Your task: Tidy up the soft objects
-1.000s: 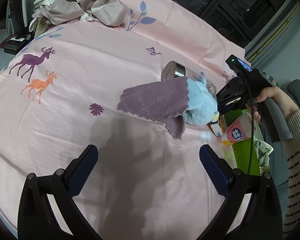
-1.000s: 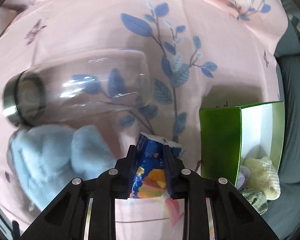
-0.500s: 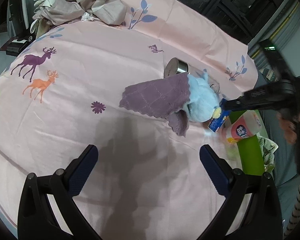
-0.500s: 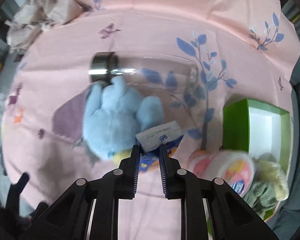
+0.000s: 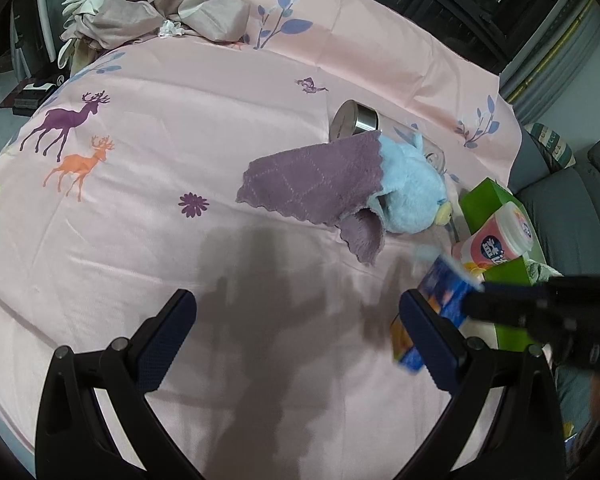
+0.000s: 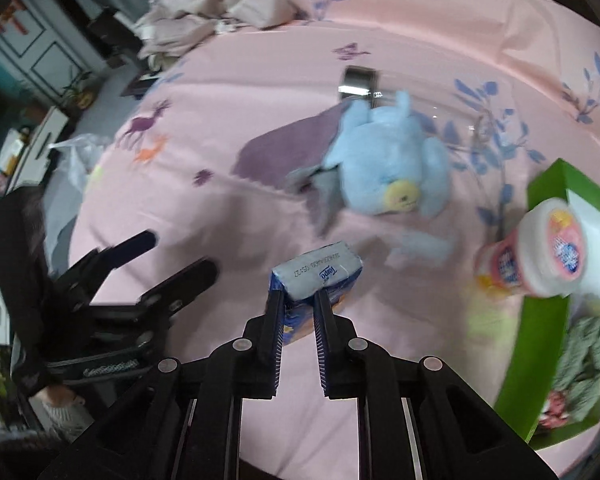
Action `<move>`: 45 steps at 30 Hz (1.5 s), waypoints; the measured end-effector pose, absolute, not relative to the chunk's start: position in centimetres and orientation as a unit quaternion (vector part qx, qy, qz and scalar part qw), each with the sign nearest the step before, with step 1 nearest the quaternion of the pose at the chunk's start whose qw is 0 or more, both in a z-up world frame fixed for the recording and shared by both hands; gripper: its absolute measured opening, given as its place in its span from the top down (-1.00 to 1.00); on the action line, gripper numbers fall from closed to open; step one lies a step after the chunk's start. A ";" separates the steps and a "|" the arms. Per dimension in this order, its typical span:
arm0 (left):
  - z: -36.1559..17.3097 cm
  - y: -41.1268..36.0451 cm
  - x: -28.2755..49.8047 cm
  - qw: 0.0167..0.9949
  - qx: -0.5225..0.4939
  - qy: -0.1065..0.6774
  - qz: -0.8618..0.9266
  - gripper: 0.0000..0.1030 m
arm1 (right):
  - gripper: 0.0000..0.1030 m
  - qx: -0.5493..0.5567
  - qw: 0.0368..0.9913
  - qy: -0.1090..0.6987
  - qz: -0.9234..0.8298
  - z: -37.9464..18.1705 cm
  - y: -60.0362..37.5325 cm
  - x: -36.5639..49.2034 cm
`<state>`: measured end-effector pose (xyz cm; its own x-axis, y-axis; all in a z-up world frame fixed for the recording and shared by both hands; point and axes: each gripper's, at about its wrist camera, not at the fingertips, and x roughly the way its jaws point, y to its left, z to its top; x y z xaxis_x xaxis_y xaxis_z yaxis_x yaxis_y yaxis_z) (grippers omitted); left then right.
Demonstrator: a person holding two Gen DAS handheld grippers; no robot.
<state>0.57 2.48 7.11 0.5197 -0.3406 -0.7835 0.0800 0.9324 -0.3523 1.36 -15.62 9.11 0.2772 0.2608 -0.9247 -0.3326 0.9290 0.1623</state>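
The right claw (image 6: 296, 300) is pinching a small tissue pack (image 6: 316, 274), its two fingers pressed flat against the pack's sides, with the grey end sticking out past the tips. The pack hangs above the pink sheet (image 5: 180, 240), just in front of the blue plush toy (image 6: 388, 168) and to the left of the green box (image 6: 548, 184). It looks light and squashy: a slick plastic wrap over soft paper, so it should give under pressure and could slide if held loosely. A hold across the middle of its long sides, as here, seems the safest place. The wrap is blue with orange and yellow print, and small dark lettering runs along the grey end.

The left claw (image 5: 296, 340) is spread wide and empty, low over the sheet on the near side of the plush toy. A purple cloth (image 5: 316, 184) drapes over the toy's left side, and a pink tub (image 6: 540, 252) leans against the green box.
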 end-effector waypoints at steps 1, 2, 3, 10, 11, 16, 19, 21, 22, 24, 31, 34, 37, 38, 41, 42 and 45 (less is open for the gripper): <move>7.1 2.5 0.6 0.861 -0.136 0.475 -0.121 -0.96 | 0.69 -0.040 0.804 0.564 0.184 8.9 -15.2 0.9; 7.0 2.5 0.6 0.861 -0.134 0.476 -0.120 -0.96 | 0.69 -0.039 0.808 0.558 0.183 8.8 -15.1 0.8; 7.0 2.5 0.6 0.861 -0.134 0.477 -0.117 -0.96 | 0.69 -0.024 0.814 0.549 0.189 8.7 -15.2 0.8; 6.9 3.1 0.6 0.860 -0.135 0.480 -0.104 -0.94 | -0.15 0.051 0.851 0.499 0.153 7.6 -17.7 0.7; 6.9 3.1 0.6 0.860 -0.132 0.482 -0.104 -0.88 | -0.20 0.060 0.855 0.494 0.149 7.4 -18.0 0.6; 5.9 2.1 0.5 0.850 -0.098 0.506 -0.103 -0.65 | -0.20 0.124 0.846 0.483 0.190 5.5 -18.7 0.4; 4.9 0.8 0.6 0.841 -0.078 0.523 -0.116 -0.46 | -0.20 0.132 0.835 0.492 0.207 4.3 -18.0 0.8; 4.0 0.0 0.7 0.829 -0.078 0.538 -0.128 -0.36 | -0.20 0.143 0.819 0.506 0.231 3.6 -17.4 1.3; 3.6 -0.2 0.8 0.825 -0.082 0.543 -0.133 -0.35 | -0.20 0.148 0.816 0.506 0.236 3.3 -17.3 1.5; 3.1 -0.5 0.9 0.819 -0.095 0.549 -0.139 -0.33 | -0.20 0.146 0.820 0.504 0.231 2.7 -16.9 1.9; 3.6 -1.7 0.1 0.828 -0.079 0.529 -0.169 0.21 | -0.02 0.147 0.801 0.521 0.258 0.4 -15.3 2.7; 3.7 -2.2 -0.3 0.836 -0.063 0.519 -0.166 0.22 | 0.05 0.141 0.804 0.519 0.253 0.0 -15.3 2.8; 4.0 -2.5 -0.3 0.842 -0.058 0.509 -0.168 0.25 | 0.06 0.152 0.804 0.514 0.256 0.1 -15.9 2.7; 4.2 -2.6 -0.4 0.844 -0.056 0.506 -0.168 0.27 | 0.06 0.153 0.807 0.511 0.256 0.3 -16.1 2.5; 5.1 -3.1 -0.9 0.854 -0.053 0.487 -0.173 0.28 | 0.06 0.152 0.817 0.497 0.251 1.3 -16.6 1.9; 5.8 -3.2 -1.3 0.860 -0.051 0.477 -0.176 0.28 | 0.06 0.152 0.821 0.491 0.250 1.7 -16.7 1.7; 7.9 -3.9 -2.2 0.878 -0.047 0.438 -0.185 0.28 | 0.06 0.151 0.840 0.459 0.248 4.0 -17.6 0.6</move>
